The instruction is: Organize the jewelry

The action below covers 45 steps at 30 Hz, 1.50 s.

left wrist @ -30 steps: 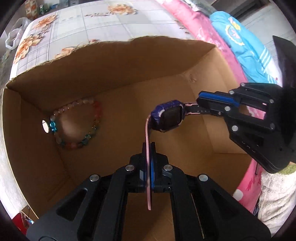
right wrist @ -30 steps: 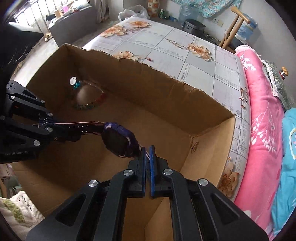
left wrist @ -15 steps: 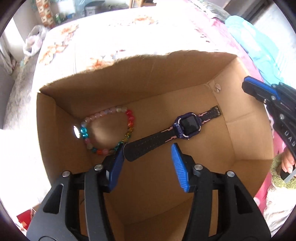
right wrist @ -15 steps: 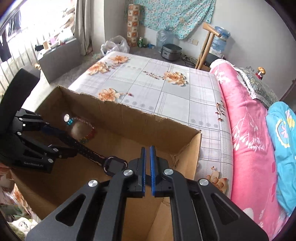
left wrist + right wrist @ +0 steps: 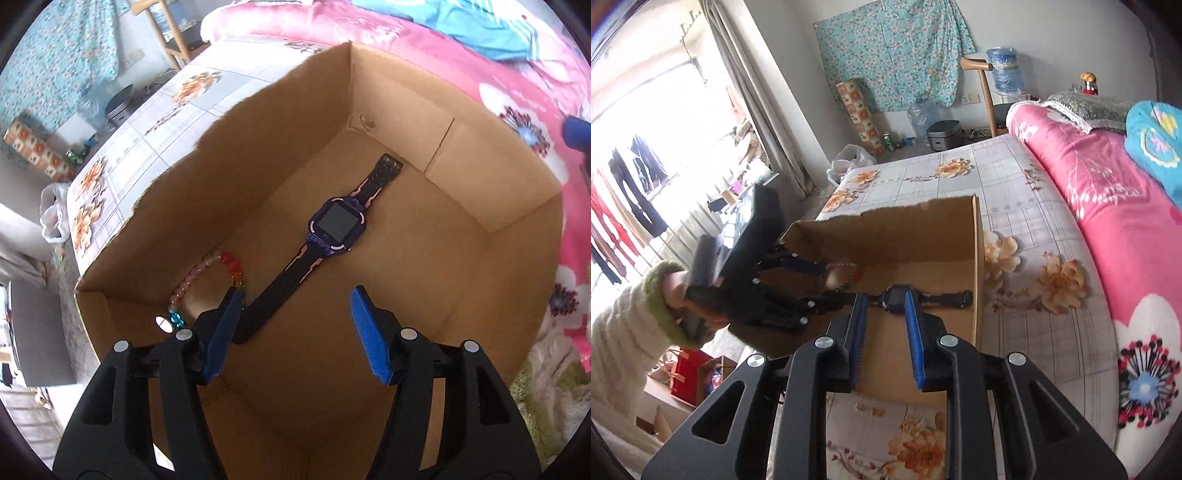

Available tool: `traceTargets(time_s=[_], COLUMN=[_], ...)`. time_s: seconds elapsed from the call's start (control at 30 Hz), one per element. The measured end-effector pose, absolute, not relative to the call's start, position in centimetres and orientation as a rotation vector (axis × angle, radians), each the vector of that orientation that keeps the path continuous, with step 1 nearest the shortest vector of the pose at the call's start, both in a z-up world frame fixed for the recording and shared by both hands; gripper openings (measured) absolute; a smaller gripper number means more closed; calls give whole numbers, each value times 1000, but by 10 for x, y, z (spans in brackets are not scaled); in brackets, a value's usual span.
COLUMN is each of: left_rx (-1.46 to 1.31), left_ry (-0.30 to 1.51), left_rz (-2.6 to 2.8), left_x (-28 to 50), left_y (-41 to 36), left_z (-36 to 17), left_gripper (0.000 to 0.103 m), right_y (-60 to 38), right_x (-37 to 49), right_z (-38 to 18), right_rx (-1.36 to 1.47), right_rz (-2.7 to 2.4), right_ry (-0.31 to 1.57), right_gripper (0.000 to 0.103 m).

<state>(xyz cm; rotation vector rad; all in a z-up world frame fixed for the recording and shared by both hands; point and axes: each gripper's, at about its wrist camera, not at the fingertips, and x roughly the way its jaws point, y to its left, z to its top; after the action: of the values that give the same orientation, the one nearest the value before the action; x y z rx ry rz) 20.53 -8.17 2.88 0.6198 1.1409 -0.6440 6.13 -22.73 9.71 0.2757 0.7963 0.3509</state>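
Both claws hold nothing. Left gripper (image 5: 295, 328) hangs over the cardboard box (image 5: 480, 206) with its jaws spread wide, having just been opening; the tip of the watch (image 5: 335, 226) strap lies below, between its fingers (image 5: 221, 332), untouched. That watch rests flat on the box floor, strap stretched out straight, with the bead bracelet (image 5: 207, 273) just beside its lower end. Right gripper (image 5: 884, 339) sits back outside the box, its jaws parted a little and just been opening. Around the box spreads a floral bedsheet (image 5: 1015, 192), with a pink quilt (image 5: 1108, 206) alongside.
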Motion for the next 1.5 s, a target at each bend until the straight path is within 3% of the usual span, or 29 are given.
traceTargets(time_s=[0.43,0.5,0.63,1.1,1.27,1.33,1.5], left_rx=[806,838,794,603,583,607,585], left_ry=[1239,1251,1267,1304,1275,1245,1140], left_rz=[-731,-736,-727,-573,-566,-556,-547], left_x=[226,224,230,264,280,274,255], left_y=[-128,-134,-139,-139,-142,-140,-132], left_z=[-19,-26,-26,-29,-36,-31,10], left_gripper=[58,46,34,34,36,49,62], right_y=[-222,-221,-220,-224,-223,-223,-221], right_x=[-4,-5,-2,-8,-9,-12,-18], right_z=[36,35,33,31,30,30,29], right_rx=[404,418,402,455,457,457,434], right_rz=[396,408,398,386,363,359,325], right_ry=[920,916,913,905,911,907,915], right_gripper=[24,24,24,24,24,24,32])
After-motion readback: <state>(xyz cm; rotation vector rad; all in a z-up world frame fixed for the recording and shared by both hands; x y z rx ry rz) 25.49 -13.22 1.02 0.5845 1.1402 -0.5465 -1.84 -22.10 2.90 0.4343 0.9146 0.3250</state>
